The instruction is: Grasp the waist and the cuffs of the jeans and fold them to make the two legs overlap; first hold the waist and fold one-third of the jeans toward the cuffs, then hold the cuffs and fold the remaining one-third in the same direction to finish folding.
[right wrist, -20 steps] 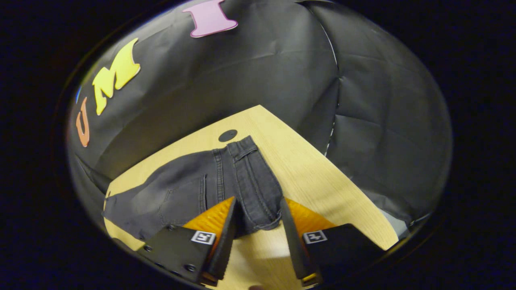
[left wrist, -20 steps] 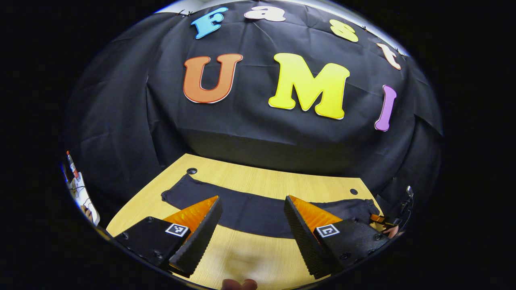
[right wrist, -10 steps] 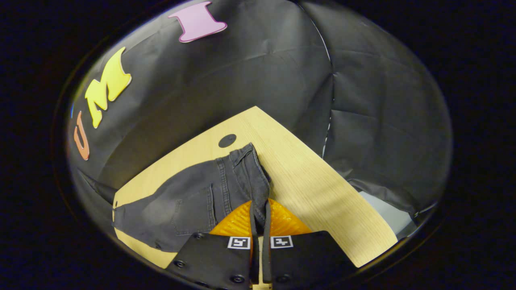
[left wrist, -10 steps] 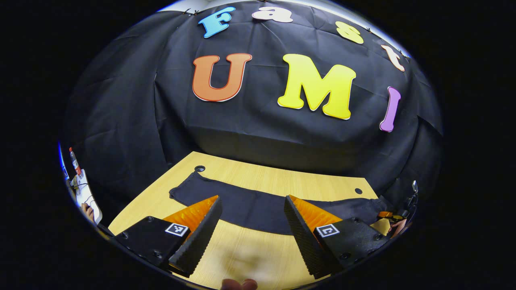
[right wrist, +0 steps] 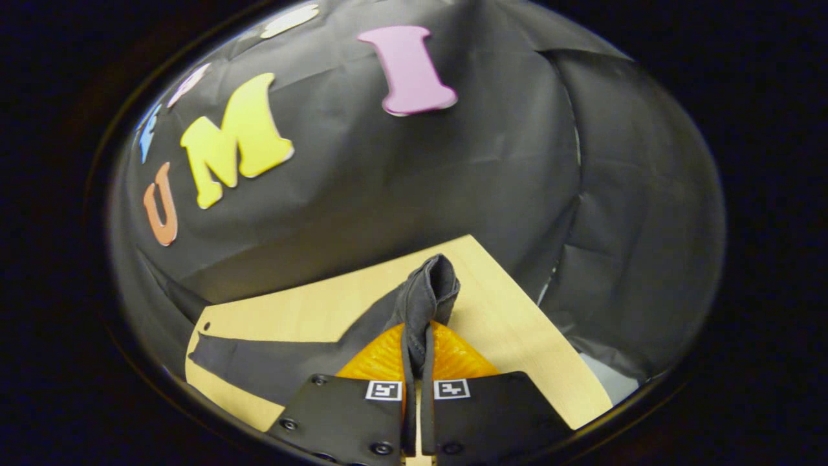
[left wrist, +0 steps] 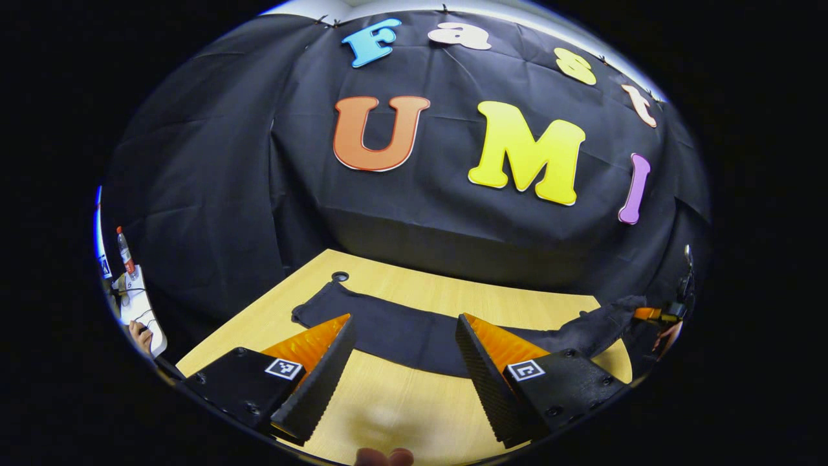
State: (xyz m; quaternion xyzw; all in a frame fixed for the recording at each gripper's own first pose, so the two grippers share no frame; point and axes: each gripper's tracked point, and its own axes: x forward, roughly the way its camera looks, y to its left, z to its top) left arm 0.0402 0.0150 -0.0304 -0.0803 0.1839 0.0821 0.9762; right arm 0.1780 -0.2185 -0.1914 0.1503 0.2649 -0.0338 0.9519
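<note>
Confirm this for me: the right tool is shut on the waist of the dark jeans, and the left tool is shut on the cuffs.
Not quite. The left tool is open, hanging above the wooden table short of the dark jeans, as the left gripper view shows. The right tool is indeed shut on the waist.

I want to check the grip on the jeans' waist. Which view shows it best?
The right gripper view: the right gripper is shut on the bunched waist, lifted off the table. The left gripper view shows the waist small and far off at its right edge.
</note>
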